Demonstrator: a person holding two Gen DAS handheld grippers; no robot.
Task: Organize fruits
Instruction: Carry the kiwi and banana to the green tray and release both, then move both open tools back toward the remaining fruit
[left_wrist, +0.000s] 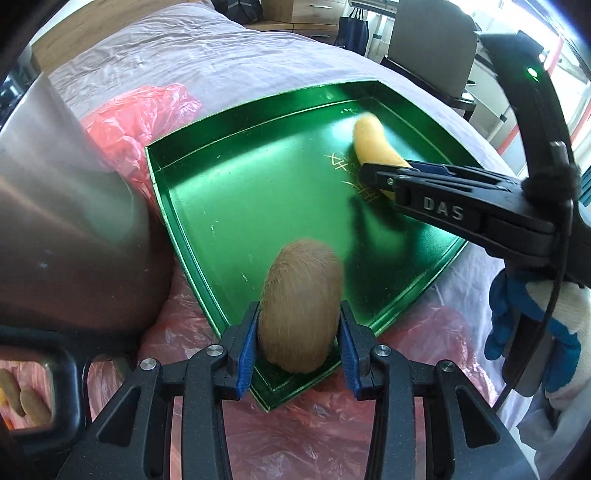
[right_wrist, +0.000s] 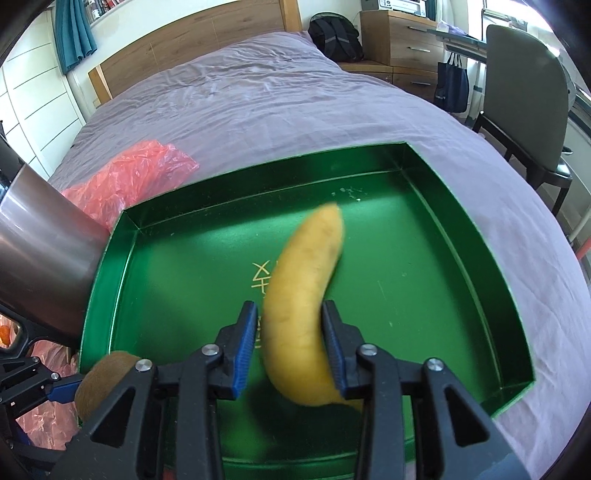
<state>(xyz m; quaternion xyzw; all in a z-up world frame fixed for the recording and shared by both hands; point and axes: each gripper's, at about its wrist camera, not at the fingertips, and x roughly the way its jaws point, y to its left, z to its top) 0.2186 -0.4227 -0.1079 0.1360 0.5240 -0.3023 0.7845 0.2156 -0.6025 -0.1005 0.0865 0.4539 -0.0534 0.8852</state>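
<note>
1. The green tray (right_wrist: 491, 295) has low upright walls all round; ahead of the right gripper (right_wrist: 290, 332) most of its floor lies bare, out to the far wall and right-hand corner. A steel cylinder (right_wrist: 44, 258) crowds the tray's left rim.
2. Counted: one tray, one banana (right_wrist: 299, 314), one kiwi (left_wrist: 301, 306), two grippers. Red plastic bag (left_wrist: 140, 114) lies left of and beneath the tray.
3. The right gripper pinches the banana over the tray, tip pointing away; it is yellow, curved and motion-blurred.
4. The left gripper (left_wrist: 298, 332) clamps the brown, fuzzy, oval kiwi over the tray's near corner.
</note>
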